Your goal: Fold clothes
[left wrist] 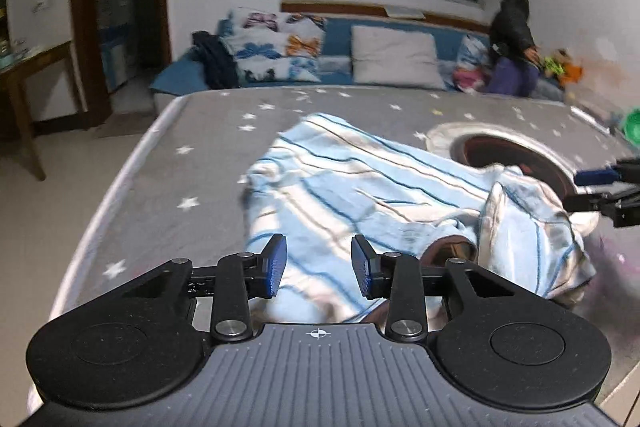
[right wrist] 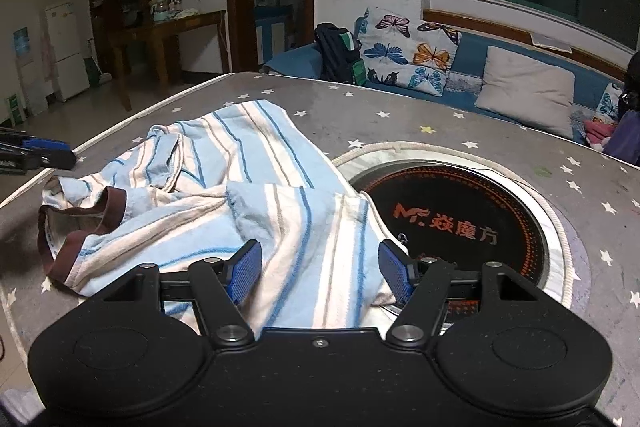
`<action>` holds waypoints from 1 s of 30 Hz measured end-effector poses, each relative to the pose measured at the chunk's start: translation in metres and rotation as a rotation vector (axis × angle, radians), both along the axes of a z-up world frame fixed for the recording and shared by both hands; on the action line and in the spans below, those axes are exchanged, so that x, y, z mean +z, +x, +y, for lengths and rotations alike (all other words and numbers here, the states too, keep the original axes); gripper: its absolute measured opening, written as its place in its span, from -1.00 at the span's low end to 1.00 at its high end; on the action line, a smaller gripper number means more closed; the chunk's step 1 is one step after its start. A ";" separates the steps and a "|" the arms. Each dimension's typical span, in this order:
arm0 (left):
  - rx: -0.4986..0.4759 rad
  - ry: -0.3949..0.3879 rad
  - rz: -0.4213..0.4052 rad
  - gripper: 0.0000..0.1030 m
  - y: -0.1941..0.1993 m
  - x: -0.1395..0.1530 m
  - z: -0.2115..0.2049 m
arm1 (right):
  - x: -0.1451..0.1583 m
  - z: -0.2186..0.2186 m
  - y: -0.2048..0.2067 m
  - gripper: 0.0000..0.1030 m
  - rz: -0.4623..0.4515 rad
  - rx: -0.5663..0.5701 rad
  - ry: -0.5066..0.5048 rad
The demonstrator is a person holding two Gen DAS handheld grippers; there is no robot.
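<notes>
Lying crumpled on the star-print table cover [right wrist: 400, 99], partly overlapping the round induction cooktop [right wrist: 460, 223]: striped T-shirt [right wrist: 256, 187], looking soft, light, floppy. Hovering wide-jawed, holding nothing: left gripper [left wrist: 319, 265], right gripper [right wrist: 320, 269]. Likely best pinching hem or shoulder edges, near the brown collar [right wrist: 80, 227].

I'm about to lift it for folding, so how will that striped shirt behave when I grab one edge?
The striped shirt will probably hang limp: it already lies rumpled in soft folds. It looks thin, so likely light. Part of it drapes over the round cooktop set into the table, so it may drag across that. Both the left gripper and the right gripper are open.
</notes>
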State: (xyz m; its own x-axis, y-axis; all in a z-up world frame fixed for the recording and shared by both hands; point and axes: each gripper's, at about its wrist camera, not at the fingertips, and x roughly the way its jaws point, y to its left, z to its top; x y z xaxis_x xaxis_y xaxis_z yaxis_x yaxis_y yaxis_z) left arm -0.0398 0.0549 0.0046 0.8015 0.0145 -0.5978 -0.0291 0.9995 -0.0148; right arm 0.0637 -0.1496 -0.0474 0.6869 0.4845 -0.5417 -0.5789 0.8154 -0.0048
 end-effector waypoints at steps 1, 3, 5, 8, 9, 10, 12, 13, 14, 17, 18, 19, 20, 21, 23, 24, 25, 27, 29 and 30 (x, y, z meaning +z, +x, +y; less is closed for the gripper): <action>-0.007 -0.011 0.016 -0.29 0.007 -0.005 0.000 | 0.000 0.003 0.001 0.22 0.002 0.005 0.000; -0.009 -0.017 0.043 -0.29 0.016 -0.013 -0.001 | 0.001 0.010 0.003 0.21 0.004 0.018 0.003; -0.013 -0.019 0.074 -0.29 0.024 -0.023 -0.001 | 0.000 0.015 0.006 0.21 0.010 0.026 0.007; -0.023 -0.030 0.105 -0.29 0.029 -0.032 0.001 | -0.003 0.021 0.013 0.21 0.025 0.029 0.008; -0.025 -0.035 0.118 -0.29 0.030 -0.036 0.002 | -0.004 0.023 0.015 0.21 0.030 0.030 0.008; -0.026 -0.035 0.124 -0.29 0.031 -0.038 0.002 | -0.005 0.025 0.017 0.21 0.035 0.030 0.008; -0.025 -0.032 0.127 -0.29 0.032 -0.042 0.002 | -0.008 0.029 0.021 0.16 0.047 0.034 0.007; -0.025 -0.030 0.127 -0.29 0.033 -0.043 0.002 | -0.010 0.031 0.022 0.12 0.055 0.037 0.005; -0.024 -0.033 0.130 -0.29 0.034 -0.045 0.002 | -0.011 0.032 0.024 0.12 0.063 0.041 0.003; -0.019 -0.036 0.137 -0.33 0.036 -0.046 0.003 | -0.013 0.039 0.023 0.07 0.072 0.048 -0.013; -0.015 -0.034 0.142 -0.33 0.036 -0.045 0.003 | -0.013 0.040 0.023 0.07 0.073 0.048 -0.016; -0.011 -0.028 0.144 -0.33 0.036 -0.045 0.002 | -0.014 0.041 0.022 0.07 0.073 0.048 -0.019; -0.009 -0.024 0.147 -0.32 0.036 -0.044 0.001 | -0.014 0.042 0.021 0.07 0.072 0.049 -0.022; -0.001 -0.016 0.151 -0.31 0.036 -0.042 -0.001 | -0.014 0.043 0.020 0.07 0.071 0.049 -0.026; 0.018 0.002 0.161 -0.21 0.036 -0.037 -0.005 | -0.014 0.042 0.017 0.08 0.069 0.046 -0.026; 0.028 0.008 0.163 -0.12 0.036 -0.034 -0.007 | -0.014 0.041 0.016 0.07 0.068 0.045 -0.025; 0.034 0.011 0.162 -0.02 0.035 -0.032 -0.008 | -0.014 0.041 0.014 0.08 0.067 0.043 -0.025; 0.060 0.026 0.147 0.19 0.030 -0.021 -0.013 | -0.013 0.039 0.011 0.08 0.064 0.040 -0.024; 0.085 0.049 0.143 0.34 0.027 -0.014 -0.017 | -0.013 0.038 0.008 0.09 0.062 0.037 -0.023; 0.093 0.059 0.141 0.35 0.026 -0.010 -0.020 | -0.012 0.037 0.007 0.10 0.061 0.035 -0.023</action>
State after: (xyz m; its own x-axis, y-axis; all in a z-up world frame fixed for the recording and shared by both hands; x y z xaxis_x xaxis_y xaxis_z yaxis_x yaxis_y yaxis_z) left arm -0.0143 0.0353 -0.0058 0.7035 0.1232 -0.6999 -0.1192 0.9914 0.0546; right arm 0.0703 -0.1125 -0.0599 0.6351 0.4949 -0.5930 -0.6070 0.7946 0.0131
